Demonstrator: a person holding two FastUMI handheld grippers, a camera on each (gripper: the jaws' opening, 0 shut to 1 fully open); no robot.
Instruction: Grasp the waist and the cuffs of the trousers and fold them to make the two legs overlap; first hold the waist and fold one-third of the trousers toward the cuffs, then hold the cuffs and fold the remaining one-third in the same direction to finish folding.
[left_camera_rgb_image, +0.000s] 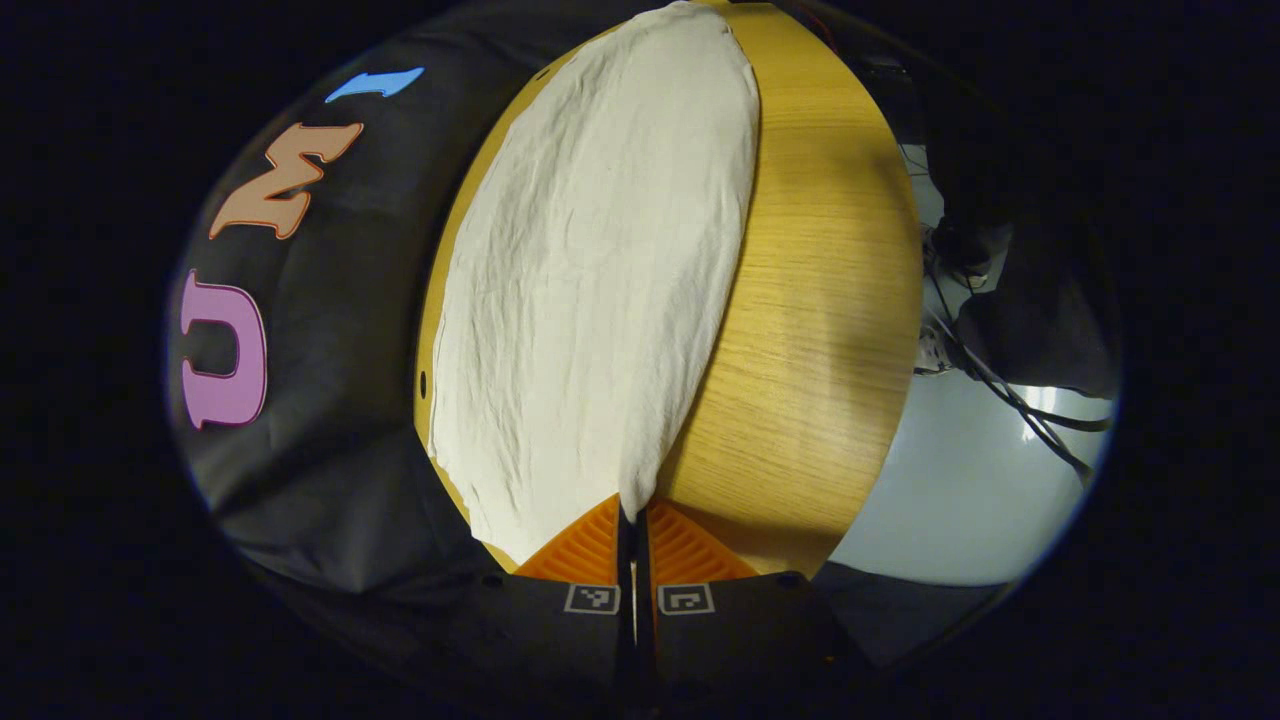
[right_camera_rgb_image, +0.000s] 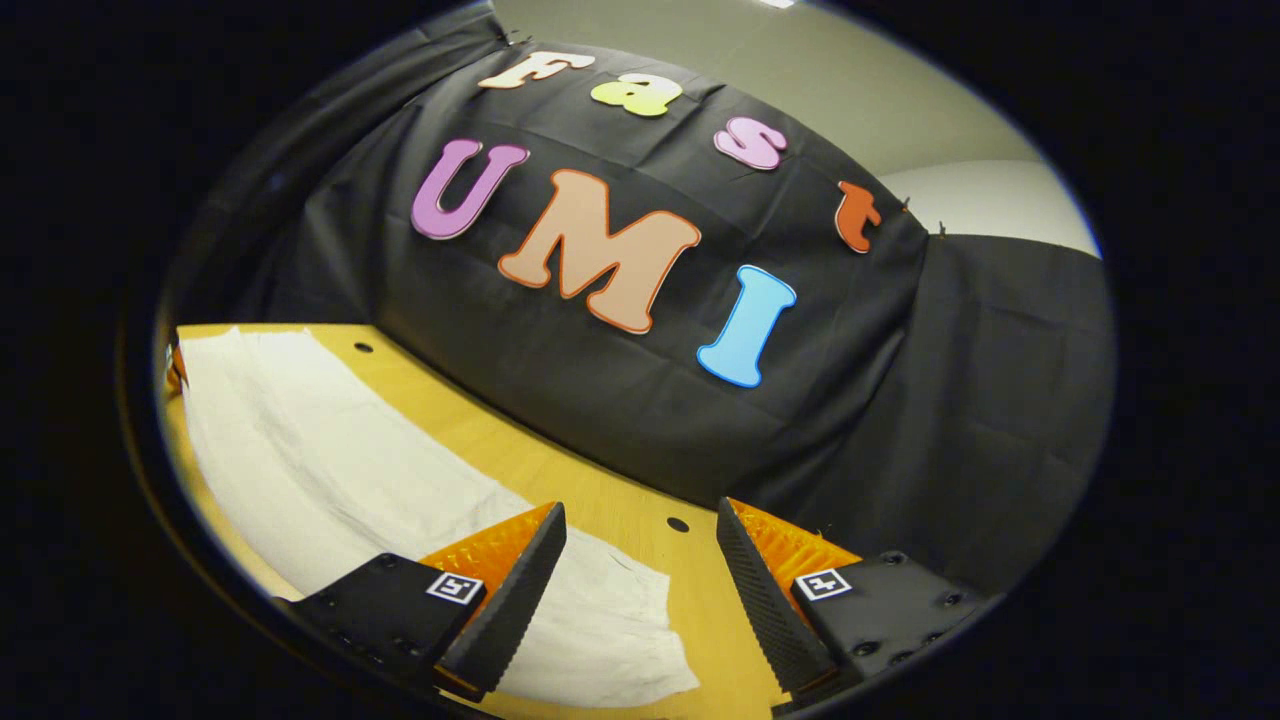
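Observation:
The white trousers lie flat and lengthwise on the wooden table, stretching away from me in the left gripper view. My left gripper is shut on the near corner of the trousers, and the cloth narrows into its closed fingers. In the right gripper view the trousers run from the lower middle toward the far left. My right gripper stands open just over their near end, one finger above the cloth and the other above bare table. Nothing is between its fingers.
The booth's black cloth wall rises right behind the table's far edge. A small hole marks the tabletop near that edge. Past the table's right edge lie pale floor and dark cables.

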